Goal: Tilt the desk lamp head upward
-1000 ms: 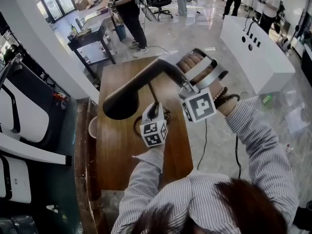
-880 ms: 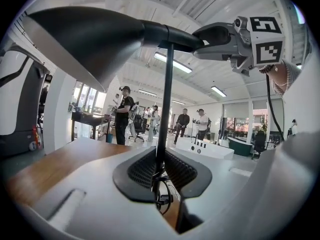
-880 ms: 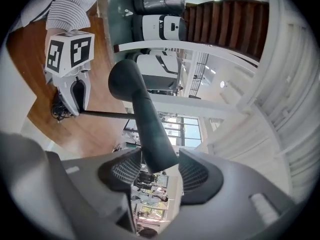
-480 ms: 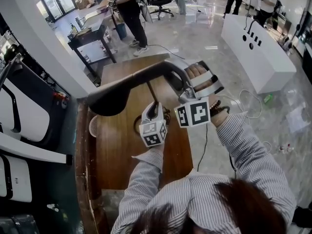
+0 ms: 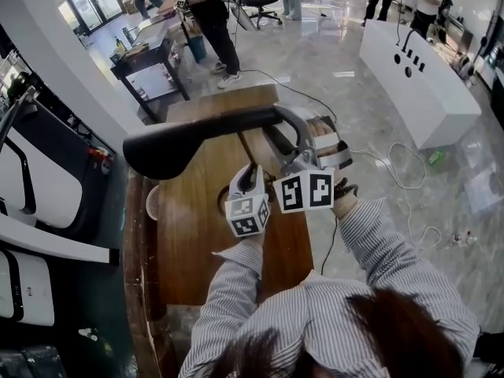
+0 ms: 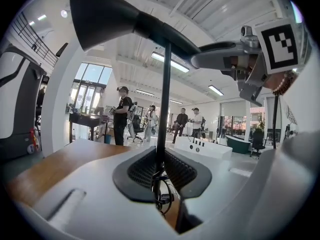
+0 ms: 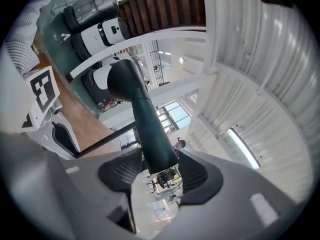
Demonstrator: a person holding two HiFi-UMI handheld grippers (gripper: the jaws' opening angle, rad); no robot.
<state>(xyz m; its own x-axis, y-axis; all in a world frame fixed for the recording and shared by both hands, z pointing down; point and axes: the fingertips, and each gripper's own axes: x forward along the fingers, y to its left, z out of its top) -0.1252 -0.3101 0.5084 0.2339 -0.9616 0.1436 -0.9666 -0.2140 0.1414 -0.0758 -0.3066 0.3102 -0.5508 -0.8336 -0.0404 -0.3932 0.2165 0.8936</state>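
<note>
Wooden tabletop [image 5: 189, 266] is lying long and narrow in a bright hall with a glossy floor [image 5: 346, 61]. Above its middle the desk lamp is standing, its dark lamp head [image 5: 169, 148] stretching out to the left, the wide shade end hanging over the tabletop's left edge. A thin stem [image 5: 248, 152] is rising to meet the head near its right end.

Seen in the left gripper view, the left gripper [image 6: 161, 166] is clamping that stem [image 6: 162, 109] low down, its pads drawn narrow around it, with the head [image 6: 100, 14] spreading overhead. In the right gripper view, the right gripper [image 7: 159, 171] is pinching the slim right end of the head [image 7: 145, 129] between its pads. From the head view both grippers, left [image 5: 252, 176] and right [image 5: 298, 154], are sitting just beside each other.

Far off, people [image 5: 213, 22] are standing beside a black desk [image 5: 150, 61], and a white counter [image 5: 417, 85] is sitting to the far right.
</note>
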